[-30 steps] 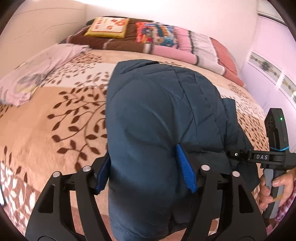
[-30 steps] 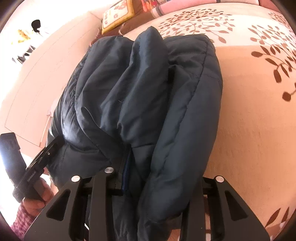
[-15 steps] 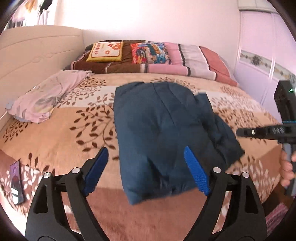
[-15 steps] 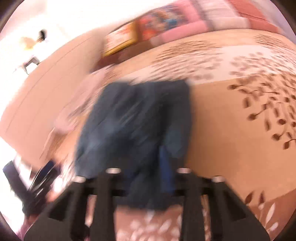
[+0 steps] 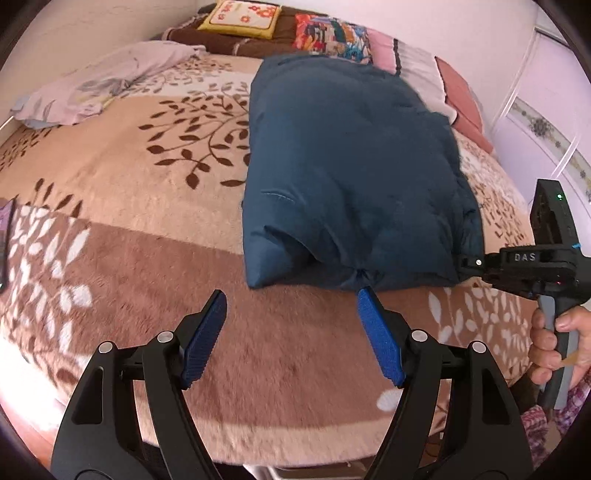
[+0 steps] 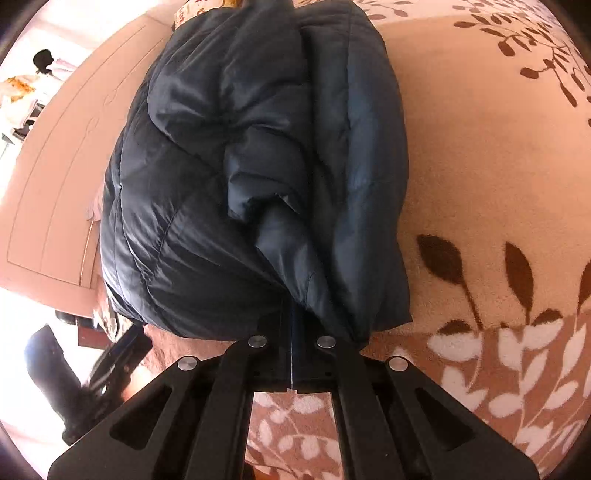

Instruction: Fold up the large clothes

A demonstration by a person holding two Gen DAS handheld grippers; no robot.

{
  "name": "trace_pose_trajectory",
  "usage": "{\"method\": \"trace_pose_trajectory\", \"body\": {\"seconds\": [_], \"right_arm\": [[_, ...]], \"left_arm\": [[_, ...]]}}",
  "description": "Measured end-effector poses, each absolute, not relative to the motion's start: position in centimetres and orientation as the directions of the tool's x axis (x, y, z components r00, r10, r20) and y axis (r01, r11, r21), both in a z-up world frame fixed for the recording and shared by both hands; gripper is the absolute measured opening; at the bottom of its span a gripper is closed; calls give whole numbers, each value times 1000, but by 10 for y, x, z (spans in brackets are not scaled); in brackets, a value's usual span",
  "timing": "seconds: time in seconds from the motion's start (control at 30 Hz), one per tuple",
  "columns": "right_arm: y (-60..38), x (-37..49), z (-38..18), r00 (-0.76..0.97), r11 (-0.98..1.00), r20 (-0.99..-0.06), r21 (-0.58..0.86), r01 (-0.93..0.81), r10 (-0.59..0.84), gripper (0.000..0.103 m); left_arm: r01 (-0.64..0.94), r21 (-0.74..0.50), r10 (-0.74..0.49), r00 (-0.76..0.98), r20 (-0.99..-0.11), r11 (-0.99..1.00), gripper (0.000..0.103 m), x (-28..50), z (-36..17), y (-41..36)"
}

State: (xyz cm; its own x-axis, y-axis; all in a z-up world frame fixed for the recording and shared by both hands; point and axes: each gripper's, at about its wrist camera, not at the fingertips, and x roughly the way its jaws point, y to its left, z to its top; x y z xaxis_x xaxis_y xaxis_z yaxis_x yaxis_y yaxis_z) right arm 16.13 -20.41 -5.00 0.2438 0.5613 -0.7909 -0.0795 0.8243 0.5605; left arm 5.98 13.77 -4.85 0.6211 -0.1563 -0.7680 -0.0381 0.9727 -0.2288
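A dark blue padded jacket lies folded in a thick block on the leaf-patterned blanket. My left gripper hovers just short of the jacket's near edge. Its blue pads stand wide apart and are closing, with only blanket between them. My right gripper comes in from the right, held by a hand, its tip against the jacket's near right corner. In the right wrist view the jacket fills the frame. There the right gripper is shut, its tips tucked under the jacket's hem; no cloth shows pinched between them.
A pale lilac cloth lies crumpled at the far left of the bed. Patterned pillows and folded blankets line the head end. A phone rests at the left edge. A wardrobe door stands to the right.
Both grippers have let go of the jacket, which has dropped onto the bed. The left gripper has drawn back from it. The right gripper's jaws have come together, back at the hem.
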Motion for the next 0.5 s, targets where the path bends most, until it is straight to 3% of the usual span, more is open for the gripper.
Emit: {"method": "trace_pose_trajectory", "body": {"seconds": [0.07, 0.23, 0.5], "right_arm": [[-200, 152, -36, 273, 848, -805, 522, -99, 527, 0], [-180, 107, -8, 350, 891, -823, 377, -251, 447, 1], [-165, 32, -25, 344, 909, -854, 300, -288, 391, 1]], "left_arm": [[-42, -226, -151, 626, -765, 973, 81, 45, -41, 132], [-44, -205, -134, 620, -773, 978, 88, 23, -35, 120], [-66, -98, -44, 563, -825, 993, 89, 6, -41, 97]]}}
